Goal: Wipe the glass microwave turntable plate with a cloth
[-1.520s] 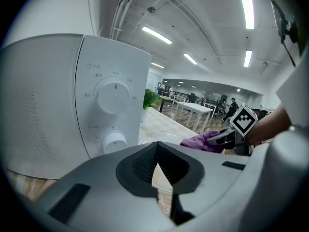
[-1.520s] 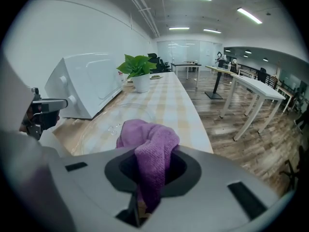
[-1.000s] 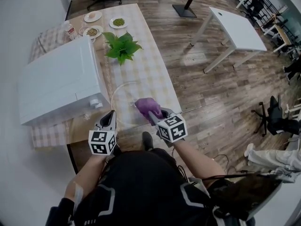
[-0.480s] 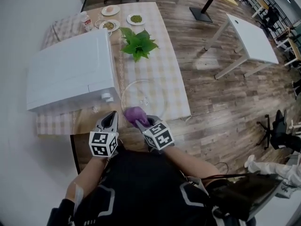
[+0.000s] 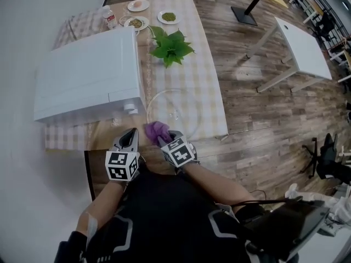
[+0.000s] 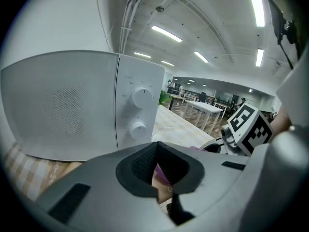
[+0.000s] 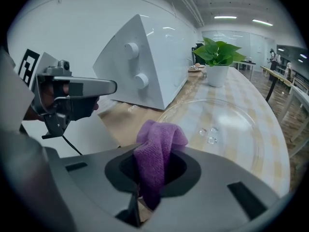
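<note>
The clear glass turntable plate (image 5: 179,107) lies on the checked tablecloth in front of the white microwave (image 5: 82,75). My right gripper (image 5: 164,139) is shut on a bunched purple cloth (image 5: 157,129), which rests at the plate's near-left rim. In the right gripper view the cloth (image 7: 159,140) sticks up out of the gripper (image 7: 150,180), and the plate (image 7: 231,129) spreads beyond it. My left gripper (image 5: 131,132) is shut and holds nothing, just left of the cloth and off the plate. In the left gripper view, that gripper (image 6: 159,170) points toward the microwave's knobs (image 6: 140,98).
A potted green plant (image 5: 171,47) stands beyond the plate. Small dishes of food (image 5: 168,17) and a bottle (image 5: 109,18) sit at the table's far end. The table's front edge runs just under my grippers. A white table (image 5: 301,43) stands on the wooden floor to the right.
My right gripper has carried the cloth leftward over the plate, from its near middle to its near-left rim. The left gripper has stayed where it was.
</note>
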The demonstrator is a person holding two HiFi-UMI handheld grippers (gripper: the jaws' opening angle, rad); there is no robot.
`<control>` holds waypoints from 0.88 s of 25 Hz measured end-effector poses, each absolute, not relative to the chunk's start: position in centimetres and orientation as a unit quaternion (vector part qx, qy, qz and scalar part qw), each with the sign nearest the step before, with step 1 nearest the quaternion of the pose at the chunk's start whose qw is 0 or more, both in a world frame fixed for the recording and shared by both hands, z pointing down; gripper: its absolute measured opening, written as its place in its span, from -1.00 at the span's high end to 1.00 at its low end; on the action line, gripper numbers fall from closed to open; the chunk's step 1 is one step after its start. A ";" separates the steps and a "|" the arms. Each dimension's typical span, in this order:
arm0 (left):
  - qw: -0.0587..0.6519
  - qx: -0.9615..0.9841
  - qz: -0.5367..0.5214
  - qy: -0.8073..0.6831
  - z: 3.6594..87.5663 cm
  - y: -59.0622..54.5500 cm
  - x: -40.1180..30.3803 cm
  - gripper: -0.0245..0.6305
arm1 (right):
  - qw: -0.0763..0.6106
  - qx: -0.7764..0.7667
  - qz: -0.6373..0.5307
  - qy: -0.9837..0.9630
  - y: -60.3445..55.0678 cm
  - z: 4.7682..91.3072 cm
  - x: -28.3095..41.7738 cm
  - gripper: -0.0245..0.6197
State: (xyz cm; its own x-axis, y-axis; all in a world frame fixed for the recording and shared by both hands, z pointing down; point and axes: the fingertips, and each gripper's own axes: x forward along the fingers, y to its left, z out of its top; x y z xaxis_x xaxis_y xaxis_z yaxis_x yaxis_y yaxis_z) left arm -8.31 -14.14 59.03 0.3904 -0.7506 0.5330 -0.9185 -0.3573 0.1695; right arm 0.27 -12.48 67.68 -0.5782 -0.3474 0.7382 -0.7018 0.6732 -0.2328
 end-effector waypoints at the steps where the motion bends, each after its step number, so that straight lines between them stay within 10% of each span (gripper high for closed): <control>1: 0.226 0.804 0.186 -0.518 59.1 -14.2 -8.2 0.90 | 0.340 0.311 0.261 -0.848 -12.5 67.7 0.4 0.73; 22: 0.216 0.837 0.191 -0.465 59.3 -15.9 -4.0 0.90 | 0.304 0.422 0.315 -0.794 -13.2 68.0 10.6 0.73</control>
State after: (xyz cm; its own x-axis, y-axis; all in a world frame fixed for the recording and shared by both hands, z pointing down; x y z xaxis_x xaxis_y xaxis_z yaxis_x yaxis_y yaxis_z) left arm -4.03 -15.90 59.34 0.4948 -0.6959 0.5204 -0.8608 -0.4747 0.1836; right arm 10.63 -13.16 67.97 -0.4594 -0.4788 0.7481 -0.8614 0.4457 -0.2437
